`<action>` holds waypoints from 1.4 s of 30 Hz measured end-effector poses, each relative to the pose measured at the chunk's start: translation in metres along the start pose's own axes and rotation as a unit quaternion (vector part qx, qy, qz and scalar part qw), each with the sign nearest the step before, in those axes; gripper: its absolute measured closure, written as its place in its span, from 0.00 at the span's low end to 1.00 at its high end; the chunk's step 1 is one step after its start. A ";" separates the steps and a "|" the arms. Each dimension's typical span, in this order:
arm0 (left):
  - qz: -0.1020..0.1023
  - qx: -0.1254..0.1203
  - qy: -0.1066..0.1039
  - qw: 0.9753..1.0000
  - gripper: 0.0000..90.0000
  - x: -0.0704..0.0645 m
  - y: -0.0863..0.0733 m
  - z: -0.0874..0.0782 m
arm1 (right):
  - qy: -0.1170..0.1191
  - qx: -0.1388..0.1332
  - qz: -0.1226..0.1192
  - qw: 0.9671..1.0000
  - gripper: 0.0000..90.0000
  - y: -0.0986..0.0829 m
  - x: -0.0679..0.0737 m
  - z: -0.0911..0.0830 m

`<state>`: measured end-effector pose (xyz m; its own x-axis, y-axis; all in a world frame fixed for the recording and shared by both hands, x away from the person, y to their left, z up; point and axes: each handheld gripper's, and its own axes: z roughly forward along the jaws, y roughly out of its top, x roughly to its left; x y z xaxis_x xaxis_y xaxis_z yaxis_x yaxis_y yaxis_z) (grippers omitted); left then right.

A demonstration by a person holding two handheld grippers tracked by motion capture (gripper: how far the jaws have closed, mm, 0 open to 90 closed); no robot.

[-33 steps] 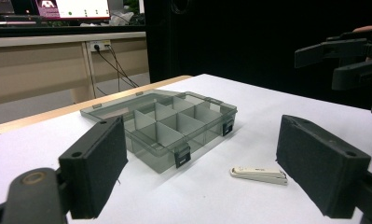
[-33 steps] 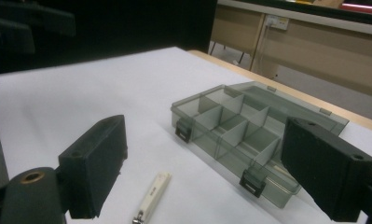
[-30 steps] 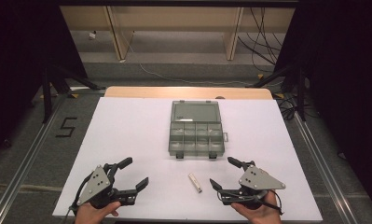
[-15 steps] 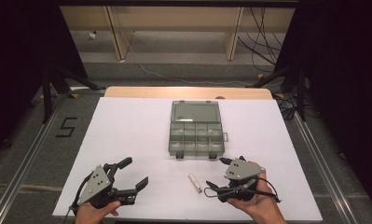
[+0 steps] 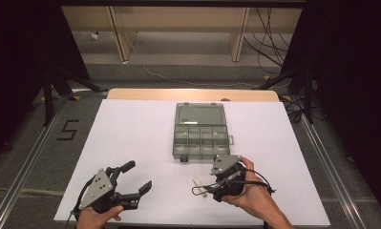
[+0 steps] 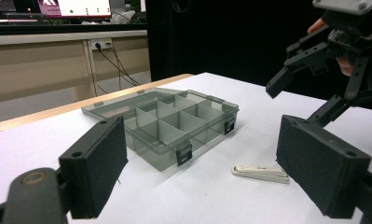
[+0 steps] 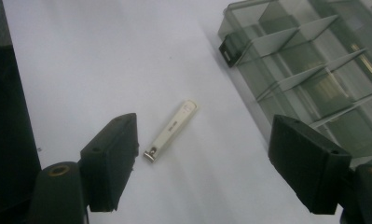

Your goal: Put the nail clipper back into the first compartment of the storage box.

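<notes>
A small cream nail clipper [image 5: 197, 182] lies flat on the white table, just in front of a grey clear compartment box [image 5: 200, 139] whose lid lies open behind it. My right gripper [image 5: 208, 187] is open and tilted down over the clipper; in the right gripper view the clipper [image 7: 170, 130] lies between the spread jaws, nearer the left one, untouched. My left gripper [image 5: 139, 175] rests open near the front left edge with nothing in it. It faces the box [image 6: 165, 123], the clipper [image 6: 260, 171] and the right gripper [image 6: 321, 60].
The white table sheet [image 5: 131, 129] has bare room to the left and right of the box. The box compartments [image 7: 314, 65] look empty. Table legs, cables and dark stands lie beyond the far edge.
My right gripper has moved left toward the clipper and tipped its jaws down over it. The left gripper, box and clipper have stayed put.
</notes>
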<state>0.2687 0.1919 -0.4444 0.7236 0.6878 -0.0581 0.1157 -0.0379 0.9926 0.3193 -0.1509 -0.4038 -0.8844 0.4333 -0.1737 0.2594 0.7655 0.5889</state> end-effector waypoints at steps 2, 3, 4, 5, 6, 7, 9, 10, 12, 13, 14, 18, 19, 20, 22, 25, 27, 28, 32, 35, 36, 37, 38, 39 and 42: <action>0.001 0.000 0.000 1.000 0.18 0.000 0.000 0.000 | 0.003 0.012 -0.006 1.000 0.29 0.002 0.000 0.006; 0.001 0.000 0.000 1.000 0.17 0.000 0.000 0.000 | 0.011 0.022 -0.006 1.000 0.29 0.004 -0.001 0.009; 0.002 0.000 0.000 1.000 0.17 0.000 0.000 0.000 | 0.016 0.027 -0.005 0.999 0.30 0.004 0.000 0.013; 0.001 0.000 0.000 1.000 0.17 0.000 0.000 0.000 | 0.019 0.032 -0.007 0.999 0.30 0.005 0.000 0.017; 0.000 0.000 0.000 1.000 0.17 0.000 0.000 0.000 | 0.023 0.041 -0.005 0.999 0.30 0.006 0.001 0.021; 0.001 0.000 0.000 1.000 0.17 0.000 0.000 0.000 | 0.027 0.048 -0.004 0.998 0.31 0.007 0.001 0.025; 0.000 -0.007 -0.004 1.000 0.17 0.000 0.000 0.001 | 0.034 0.059 -0.005 0.998 0.31 0.008 0.002 0.031; 0.000 -0.004 -0.002 1.000 0.17 0.000 0.000 0.000 | 0.036 0.063 -0.004 0.997 0.31 0.008 0.002 0.034; 0.001 0.000 -0.001 1.000 0.17 0.000 0.000 0.000 | 0.040 0.073 -0.001 0.996 0.31 0.009 0.002 0.038; 0.001 0.000 0.000 1.000 0.17 0.000 0.000 0.000 | 0.039 0.075 0.000 0.996 0.31 0.009 0.001 0.040; 0.001 -0.001 0.000 1.000 0.17 0.000 0.000 0.000 | 0.041 0.080 0.003 0.996 0.32 0.009 0.001 0.042; 0.001 0.000 -0.001 1.000 0.17 0.000 0.000 0.000 | 0.048 0.096 0.007 0.994 0.32 0.011 0.001 0.050; 0.001 0.000 0.000 1.000 0.17 0.000 0.000 0.000 | 0.050 0.100 0.008 0.994 0.32 0.012 0.001 0.053; 0.001 0.000 -0.001 1.000 0.17 0.000 0.000 0.000 | 0.050 0.104 0.008 0.993 0.32 0.012 0.001 0.055; 0.001 0.000 -0.001 1.000 0.17 0.000 0.000 0.000 | 0.055 0.113 0.010 0.992 0.33 0.013 0.001 0.059; 0.000 0.000 -0.001 1.000 0.17 0.000 0.000 0.000 | 0.059 0.120 0.010 0.991 0.35 0.014 0.000 0.063; 0.001 0.000 -0.002 1.000 0.17 0.000 0.000 0.000 | 0.064 0.126 0.016 0.990 0.37 0.015 -0.001 0.065; 0.001 0.000 -0.002 1.000 0.17 0.000 0.000 0.000 | 0.065 0.128 0.021 0.989 0.38 0.015 -0.001 0.066; 0.001 0.000 -0.001 1.000 0.17 0.000 0.000 0.000 | 0.064 0.143 0.025 0.987 0.40 0.016 -0.002 0.070; 0.000 0.000 -0.001 1.000 0.17 0.000 0.000 0.000 | 0.070 0.148 0.033 0.986 0.41 0.016 -0.003 0.072; 0.000 0.000 -0.001 1.000 0.17 0.000 0.000 0.000 | 0.071 0.149 0.032 0.986 0.42 0.016 -0.002 0.073; 0.000 0.000 -0.001 1.000 0.17 0.000 0.000 0.000 | 0.074 0.154 0.031 0.985 0.42 0.016 -0.002 0.074; 0.000 0.000 -0.001 1.000 0.17 0.000 0.000 0.000 | 0.077 0.156 0.032 0.984 0.43 0.016 -0.002 0.075; 0.000 0.000 -0.001 1.000 0.17 0.000 0.000 0.000 | 0.075 0.157 0.034 0.984 0.44 0.016 -0.002 0.076; 0.002 0.001 0.000 1.000 0.17 0.000 0.000 0.000 | 0.081 0.165 0.032 0.982 0.47 0.016 -0.001 0.078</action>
<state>0.2689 0.1918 -0.4443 0.7239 0.6877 -0.0545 0.1140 -0.0412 0.9926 0.3551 -0.1023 -0.4562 -0.9054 0.4246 -0.0012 0.4046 0.8635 0.3011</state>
